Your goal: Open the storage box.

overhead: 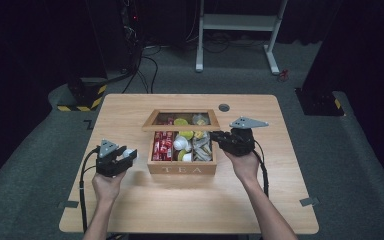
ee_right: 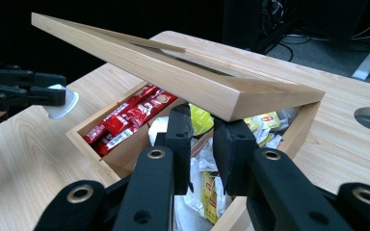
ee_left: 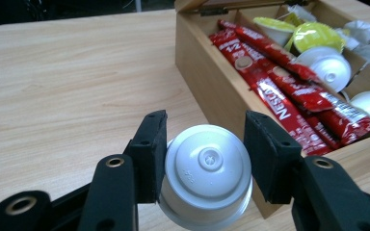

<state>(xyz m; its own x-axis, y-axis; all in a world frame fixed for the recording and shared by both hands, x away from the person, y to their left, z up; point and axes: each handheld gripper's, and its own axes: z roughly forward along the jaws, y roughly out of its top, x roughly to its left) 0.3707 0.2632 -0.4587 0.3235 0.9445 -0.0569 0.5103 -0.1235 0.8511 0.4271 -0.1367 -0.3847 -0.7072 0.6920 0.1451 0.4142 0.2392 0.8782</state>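
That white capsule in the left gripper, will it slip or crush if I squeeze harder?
The white capsule looks like thin smooth plastic, tapered, so it may slide out along its sloped wall. The left gripper pads meet only its sides; harder squeezing could dent it. Probably very light.

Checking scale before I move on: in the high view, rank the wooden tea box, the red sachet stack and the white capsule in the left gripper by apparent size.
1. Wooden tea box
2. Red sachet stack
3. White capsule, partly hidden by the left gripper, so its full size is unsure.
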